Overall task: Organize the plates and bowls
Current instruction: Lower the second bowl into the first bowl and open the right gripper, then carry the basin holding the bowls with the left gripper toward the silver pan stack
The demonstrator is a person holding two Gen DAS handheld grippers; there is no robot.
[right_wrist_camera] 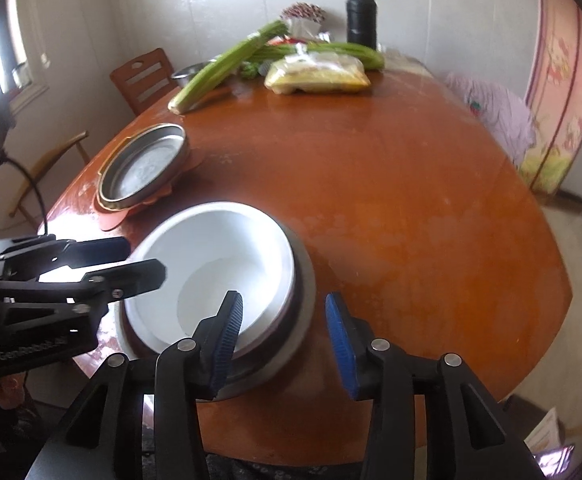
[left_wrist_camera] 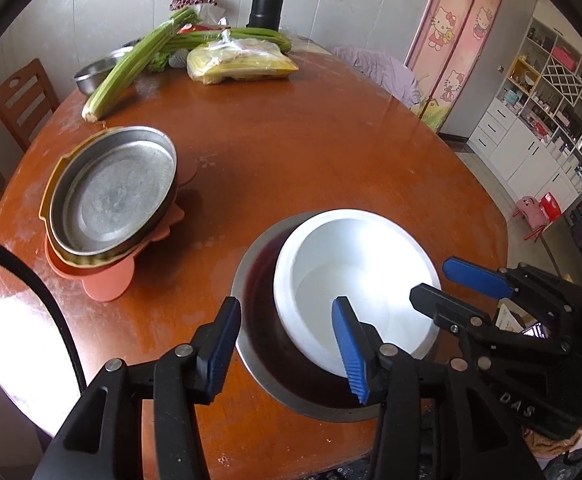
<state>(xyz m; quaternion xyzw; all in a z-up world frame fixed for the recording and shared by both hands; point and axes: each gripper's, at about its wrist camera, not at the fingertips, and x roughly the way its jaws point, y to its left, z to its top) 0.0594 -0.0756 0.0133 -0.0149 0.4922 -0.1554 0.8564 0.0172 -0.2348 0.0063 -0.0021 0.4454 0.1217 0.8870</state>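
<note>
A white bowl (left_wrist_camera: 355, 284) sits nested inside a wider steel bowl (left_wrist_camera: 259, 320) near the front edge of the round wooden surface (left_wrist_camera: 311, 152), leaning toward one side of the steel rim rather than centred. The left hand-held gripper (left_wrist_camera: 287, 348) is released, its blue-padded fingers spread wide — one finger hangs over the inside of the white bowl, the other outside the steel bowl's rim, so the two straddle the near wall without clearly touching it. The right hand-held gripper (right_wrist_camera: 285, 344) is likewise released; in its own view one finger lies over the white bowl's inner edge and the other out past the steel bowl, above bare wood. Further back on the left a shallow metal plate (left_wrist_camera: 115, 192) rests on top of a yellow dish (left_wrist_camera: 51, 184), which in turn lies on an orange plate (left_wrist_camera: 107, 276) with a lobed outline — a small stack, well apart from the bowls. At the far side lie celery stalks (left_wrist_camera: 135, 64), a clear bag of yellow food (left_wrist_camera: 239, 62), a steel basin (left_wrist_camera: 95, 74) and a black flask (left_wrist_camera: 267, 0).
</note>
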